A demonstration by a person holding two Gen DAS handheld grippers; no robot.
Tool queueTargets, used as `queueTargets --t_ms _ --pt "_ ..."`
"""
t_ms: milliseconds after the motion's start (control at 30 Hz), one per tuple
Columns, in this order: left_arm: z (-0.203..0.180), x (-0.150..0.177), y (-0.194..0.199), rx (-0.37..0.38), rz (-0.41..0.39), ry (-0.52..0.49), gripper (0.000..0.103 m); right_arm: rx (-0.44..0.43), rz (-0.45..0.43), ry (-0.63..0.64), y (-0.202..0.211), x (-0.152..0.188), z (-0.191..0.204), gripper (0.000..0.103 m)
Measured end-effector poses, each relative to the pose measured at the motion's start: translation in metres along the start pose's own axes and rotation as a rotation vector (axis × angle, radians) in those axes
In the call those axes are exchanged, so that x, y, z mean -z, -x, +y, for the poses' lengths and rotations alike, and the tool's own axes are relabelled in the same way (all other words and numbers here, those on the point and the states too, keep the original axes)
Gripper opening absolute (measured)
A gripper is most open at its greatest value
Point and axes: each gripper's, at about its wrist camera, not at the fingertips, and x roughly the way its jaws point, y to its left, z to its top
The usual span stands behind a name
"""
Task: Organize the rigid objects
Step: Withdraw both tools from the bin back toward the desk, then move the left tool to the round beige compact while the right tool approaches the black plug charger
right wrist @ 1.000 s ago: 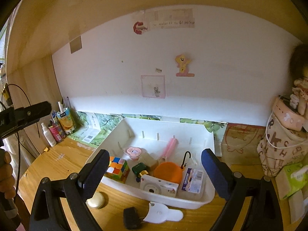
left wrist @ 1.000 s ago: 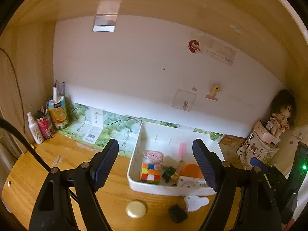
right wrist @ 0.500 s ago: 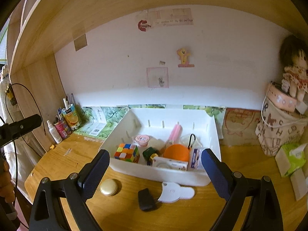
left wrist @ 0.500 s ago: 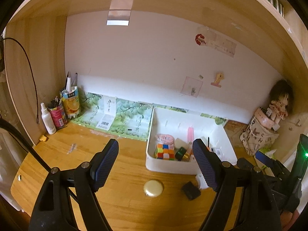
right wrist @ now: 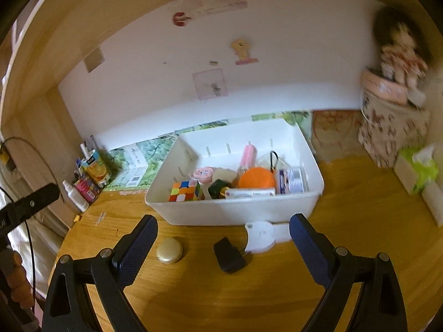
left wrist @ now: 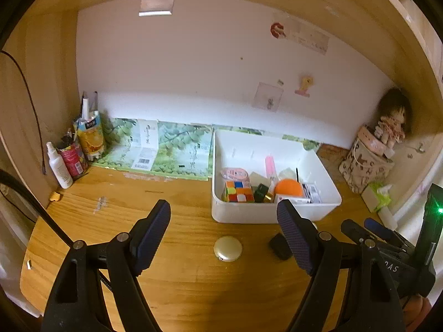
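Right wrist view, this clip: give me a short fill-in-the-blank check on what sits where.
The puzzle cube lies inside the white ____.
The gold round case rests on the ____, outside the bin.
Between the right gripper fingers lies a small ____ object, not gripped.

Missing: bin; desk; black

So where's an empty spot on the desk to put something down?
The bare wood left of the white bin, between the bottles and the gold disc, is free. Right in front of the bin it is crowded: the disc, a black block and a white piece.
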Motion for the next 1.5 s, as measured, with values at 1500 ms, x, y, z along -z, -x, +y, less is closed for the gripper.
queueTargets --t_ms 1500 --pt "-0.029 0.050 -0.147 0.015 0.540 -0.396 0.083 -0.061 0.408 -0.727 -0.131 0.059 -0.050 0.097"
